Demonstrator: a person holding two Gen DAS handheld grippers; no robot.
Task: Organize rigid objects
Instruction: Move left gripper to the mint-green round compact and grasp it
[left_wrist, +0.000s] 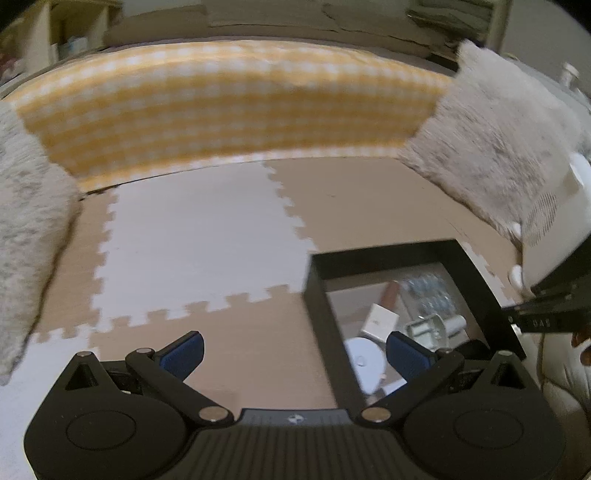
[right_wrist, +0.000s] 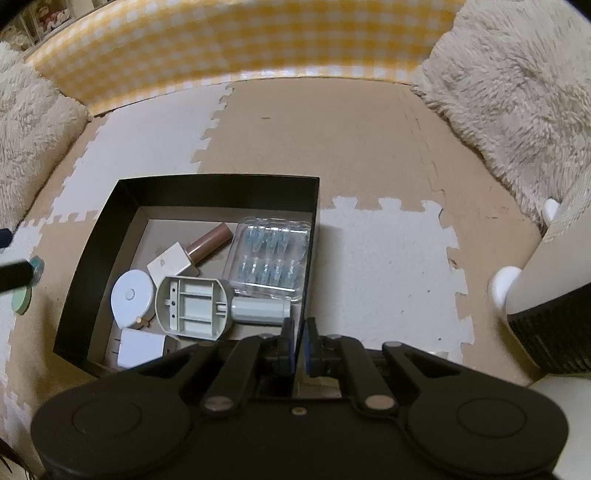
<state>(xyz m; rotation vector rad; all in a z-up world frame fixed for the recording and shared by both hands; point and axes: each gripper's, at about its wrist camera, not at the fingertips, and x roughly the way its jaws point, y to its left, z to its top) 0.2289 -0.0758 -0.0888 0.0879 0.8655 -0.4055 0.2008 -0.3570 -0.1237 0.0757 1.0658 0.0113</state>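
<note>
Sitting on the foam floor mat (right_wrist: 388, 258), the black box (right_wrist: 92, 280) holds a clear blister pack (right_wrist: 269, 254), brown tube (right_wrist: 210, 242), white disc (right_wrist: 131, 295) and grey battery holder (right_wrist: 192, 308). Right claw (right_wrist: 299, 343) pinches the box's near wall; left claw (left_wrist: 295, 354) gapes wide, holding nothing. No writing is legible.

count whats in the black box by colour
In the black box, from the right wrist view:
white: 3, a round disc, a small block, a flat block
grey: 2, a ribbed housing, a cylinder
brown: 1, a tube
clear: 1, a blister case
total: 7
</note>
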